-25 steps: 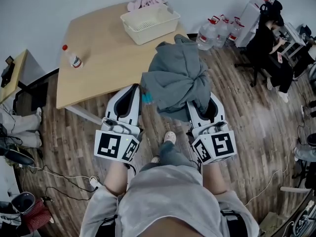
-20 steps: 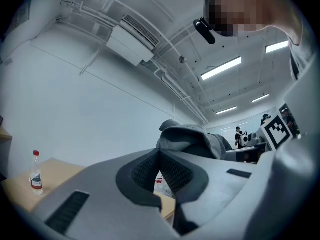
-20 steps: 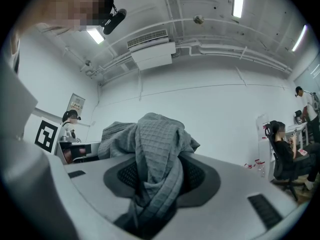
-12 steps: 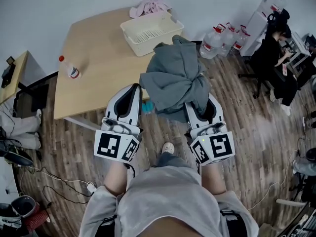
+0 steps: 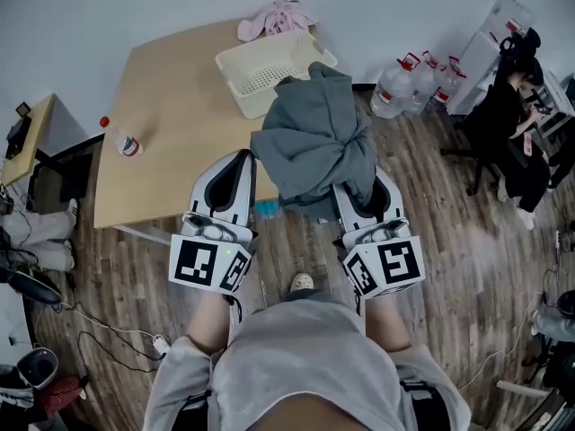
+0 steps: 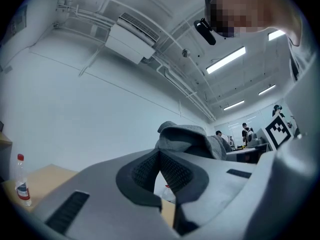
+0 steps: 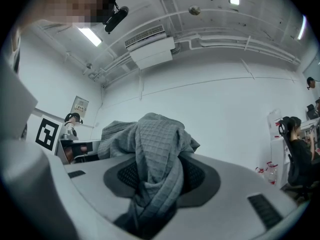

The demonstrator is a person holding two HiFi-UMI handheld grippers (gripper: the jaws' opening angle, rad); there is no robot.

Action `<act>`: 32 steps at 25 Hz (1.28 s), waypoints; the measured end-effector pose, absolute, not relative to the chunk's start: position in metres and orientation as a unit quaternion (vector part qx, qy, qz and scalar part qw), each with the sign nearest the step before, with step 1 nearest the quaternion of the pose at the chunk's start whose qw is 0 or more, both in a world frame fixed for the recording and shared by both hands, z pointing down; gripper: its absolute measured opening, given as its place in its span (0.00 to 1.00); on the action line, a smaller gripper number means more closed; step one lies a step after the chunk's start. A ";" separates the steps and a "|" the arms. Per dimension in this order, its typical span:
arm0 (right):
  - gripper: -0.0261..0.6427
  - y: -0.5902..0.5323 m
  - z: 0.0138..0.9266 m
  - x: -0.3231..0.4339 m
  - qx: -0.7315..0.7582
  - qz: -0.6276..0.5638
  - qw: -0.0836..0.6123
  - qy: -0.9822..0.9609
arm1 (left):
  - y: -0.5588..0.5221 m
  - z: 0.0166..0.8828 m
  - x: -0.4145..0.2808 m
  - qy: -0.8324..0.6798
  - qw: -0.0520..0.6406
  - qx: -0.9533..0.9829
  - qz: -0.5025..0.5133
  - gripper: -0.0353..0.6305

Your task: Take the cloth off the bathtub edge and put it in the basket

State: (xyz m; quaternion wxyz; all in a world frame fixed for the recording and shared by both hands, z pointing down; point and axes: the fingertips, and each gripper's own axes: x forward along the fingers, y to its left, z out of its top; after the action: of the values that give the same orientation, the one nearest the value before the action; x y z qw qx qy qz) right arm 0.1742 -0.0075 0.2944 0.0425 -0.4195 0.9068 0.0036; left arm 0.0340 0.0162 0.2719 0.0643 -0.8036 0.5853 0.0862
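Left gripper [image 5: 241,164]: held at centre-left, pointed up-frame; jaws closed together, nothing pinched | Right gripper [image 5: 368,200]: held alongside at centre-right, pointed up-frame; jaws clamped on cloth [image 5: 314,142] | Forearms: extended forward from the frame's bottom

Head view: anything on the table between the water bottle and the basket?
No. In the head view, the table between the bottle and the basket is bare wood; the grey cloth is off to the right.
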 end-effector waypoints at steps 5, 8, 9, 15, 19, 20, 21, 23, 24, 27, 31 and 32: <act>0.30 -0.030 0.293 0.182 -0.414 0.006 0.044 0.909 | -0.004 0.268 0.043 0.590 0.071 -0.800 0.086 0.05; 0.30 -0.039 0.295 0.180 -0.412 0.004 0.043 0.910 | -0.013 0.270 0.042 0.593 0.070 -0.798 0.082 0.05; 0.30 -0.042 0.296 0.180 -0.412 0.003 0.042 0.910 | -0.016 0.271 0.041 0.593 0.070 -0.798 0.080 0.05; 0.30 -0.061 0.302 0.165 -0.423 -0.003 0.035 0.906 | -0.040 0.277 0.025 0.587 0.058 -0.803 0.084 0.05; 0.30 -0.075 0.301 0.150 -0.440 -0.007 0.033 0.897 | -0.060 0.277 0.009 0.571 0.051 -0.815 0.085 0.05; 0.30 -0.079 0.300 0.145 -0.446 -0.007 0.034 0.895 | -0.065 0.275 0.004 0.567 0.051 -0.818 0.085 0.05; 0.30 -0.082 0.299 0.141 -0.451 -0.008 0.035 0.892 | -0.070 0.274 0.000 0.563 0.050 -0.821 0.085 0.05; 0.30 -0.091 0.298 0.131 -0.460 -0.009 0.036 0.887 | -0.081 0.272 -0.011 0.555 0.050 -0.826 0.086 0.05; 0.30 -0.095 0.297 0.125 -0.465 -0.010 0.037 0.885 | -0.086 0.272 -0.016 0.551 0.050 -0.829 0.087 0.05; 0.30 -0.109 0.296 0.109 -0.477 -0.010 0.039 0.878 | -0.102 0.269 -0.033 0.540 0.051 -0.835 0.088 0.05; 0.30 -0.123 0.293 0.087 -0.493 -0.006 0.041 0.869 | -0.122 0.267 -0.056 0.526 0.052 -0.844 0.089 0.05; 0.30 -0.126 0.292 0.081 -0.497 -0.006 0.042 0.867 | -0.126 0.266 -0.062 0.522 0.052 -0.847 0.089 0.05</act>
State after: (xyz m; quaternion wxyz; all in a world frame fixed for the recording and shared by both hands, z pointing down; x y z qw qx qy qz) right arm 0.0814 -0.1261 0.2923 0.0419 -0.4966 0.8670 -0.0060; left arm -0.0622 -0.1261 0.2663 0.0517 -0.8466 0.5223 0.0889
